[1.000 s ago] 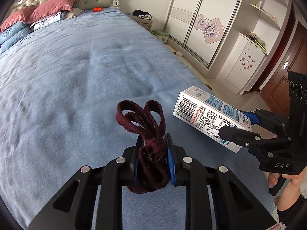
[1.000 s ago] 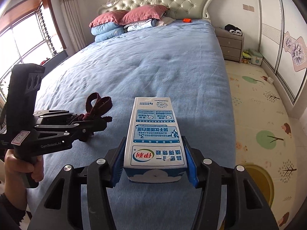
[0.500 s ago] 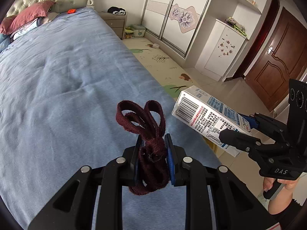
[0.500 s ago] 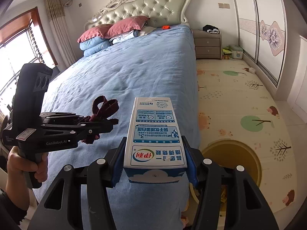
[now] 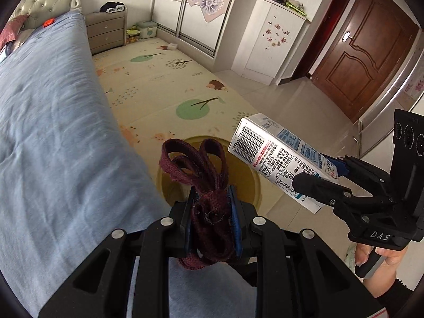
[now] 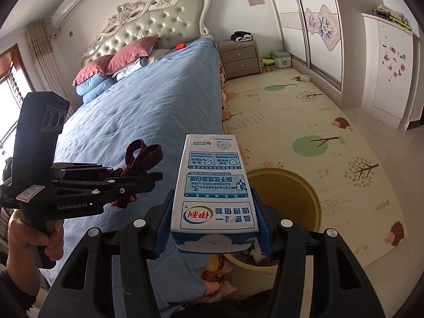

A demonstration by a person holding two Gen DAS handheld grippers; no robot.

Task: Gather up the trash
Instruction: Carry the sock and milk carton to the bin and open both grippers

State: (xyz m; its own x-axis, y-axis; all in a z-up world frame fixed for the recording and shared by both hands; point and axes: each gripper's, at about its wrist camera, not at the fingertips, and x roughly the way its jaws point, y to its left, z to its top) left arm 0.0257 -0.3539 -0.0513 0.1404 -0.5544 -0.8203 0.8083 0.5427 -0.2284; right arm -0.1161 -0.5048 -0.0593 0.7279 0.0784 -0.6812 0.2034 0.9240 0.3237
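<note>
One white-blue milk carton point(image 6: 216, 190), frayed maroon strap point(image 5: 204, 177)

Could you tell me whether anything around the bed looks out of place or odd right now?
One small thing: an orange object lies alone on the blue bed near the headboard; what it is cannot be told. Otherwise the left claw grips a frayed maroon strap and the right claw a milk carton, beside the yellow bin.

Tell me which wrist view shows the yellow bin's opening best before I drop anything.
The right wrist view: the yellow bin shows most of its rim and its inside beyond the milk carton. In the left wrist view the bin is largely hidden behind the maroon strap.
</note>
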